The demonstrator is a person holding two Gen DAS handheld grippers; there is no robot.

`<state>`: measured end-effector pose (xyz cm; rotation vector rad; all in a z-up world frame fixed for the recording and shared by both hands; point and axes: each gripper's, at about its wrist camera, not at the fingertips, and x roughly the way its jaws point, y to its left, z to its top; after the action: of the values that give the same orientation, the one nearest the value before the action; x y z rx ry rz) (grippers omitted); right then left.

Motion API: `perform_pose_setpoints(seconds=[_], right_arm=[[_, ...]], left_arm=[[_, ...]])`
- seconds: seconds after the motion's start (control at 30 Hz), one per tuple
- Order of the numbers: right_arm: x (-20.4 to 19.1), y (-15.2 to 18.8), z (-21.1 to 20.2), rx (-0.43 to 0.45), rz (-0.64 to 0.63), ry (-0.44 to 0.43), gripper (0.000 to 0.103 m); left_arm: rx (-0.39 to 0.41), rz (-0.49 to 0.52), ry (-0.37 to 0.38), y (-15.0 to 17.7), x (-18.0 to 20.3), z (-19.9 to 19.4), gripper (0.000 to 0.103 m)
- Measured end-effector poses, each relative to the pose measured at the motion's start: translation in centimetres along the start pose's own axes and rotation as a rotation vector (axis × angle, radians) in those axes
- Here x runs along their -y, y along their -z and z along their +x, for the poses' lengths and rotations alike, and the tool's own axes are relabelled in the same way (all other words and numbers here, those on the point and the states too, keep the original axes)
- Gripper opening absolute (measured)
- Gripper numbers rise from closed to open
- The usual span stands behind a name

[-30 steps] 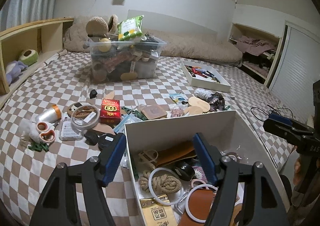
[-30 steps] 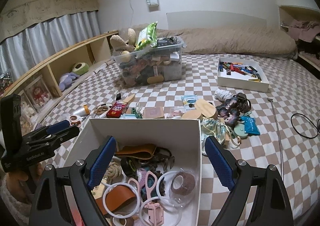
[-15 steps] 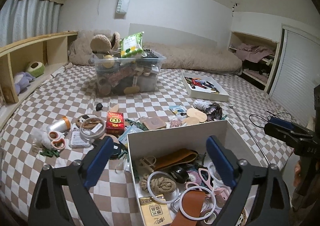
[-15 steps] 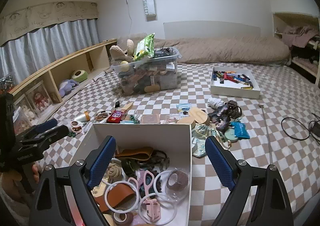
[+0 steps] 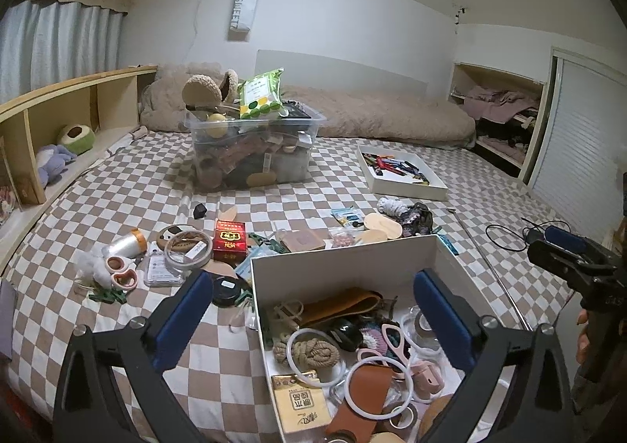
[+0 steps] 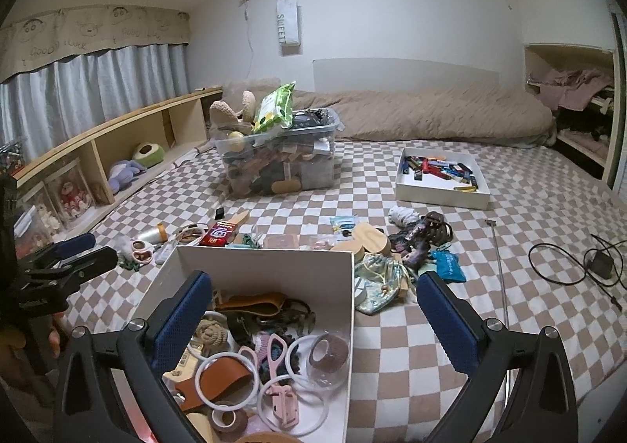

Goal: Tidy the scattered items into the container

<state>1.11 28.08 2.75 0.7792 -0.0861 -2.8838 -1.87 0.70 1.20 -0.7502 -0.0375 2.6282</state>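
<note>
A white box (image 5: pixel 345 255) sits on the checked bedcover, holding a rope knot (image 5: pixel 309 351), a brown leather piece, pink scissors and tape rolls. My left gripper (image 5: pixel 309 305) hovers over the box's left wall, its jaws opening wide and gripping nothing. My right gripper (image 6: pixel 313 298) hovers over the box's (image 6: pixel 266 258) right wall, its jaws also opening and gripping nothing. Loose items lie beyond the box: a red packet (image 5: pixel 230 241), a tape ring (image 5: pixel 188 249), a black tin (image 5: pixel 226 290), wooden ovals (image 6: pixel 370 239) and a teal pouch (image 6: pixel 446 264).
A full clear plastic bin (image 5: pixel 250 153) and a white tray (image 5: pixel 437 188) of coloured sticks stand farther back. A wooden shelf (image 5: pixel 78 117) runs along the left. A black cable (image 6: pixel 568 258) and a thin metal rod (image 6: pixel 499 270) lie at the right.
Both grippers have opened wider and drawn back and upward from the box, so more of the room shows. Nothing on the bedcover has moved.
</note>
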Motion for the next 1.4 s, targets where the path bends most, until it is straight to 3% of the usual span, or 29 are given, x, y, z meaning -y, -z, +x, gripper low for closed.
perform_pose_setpoints(seconds=[0.6,1.4], right_arm=[[-0.1,0.3,-0.9,0.003,-0.016,0.012,0.103],[0.0,0.5,-1.5,0.009,-0.019,0.024,0.103]], left_arm=[[-0.005,-0.018,0.017,0.4,0.0,-1.3,0.103],[0.001,0.016,-0.051,0.6,0.6,-1.5,0.103]])
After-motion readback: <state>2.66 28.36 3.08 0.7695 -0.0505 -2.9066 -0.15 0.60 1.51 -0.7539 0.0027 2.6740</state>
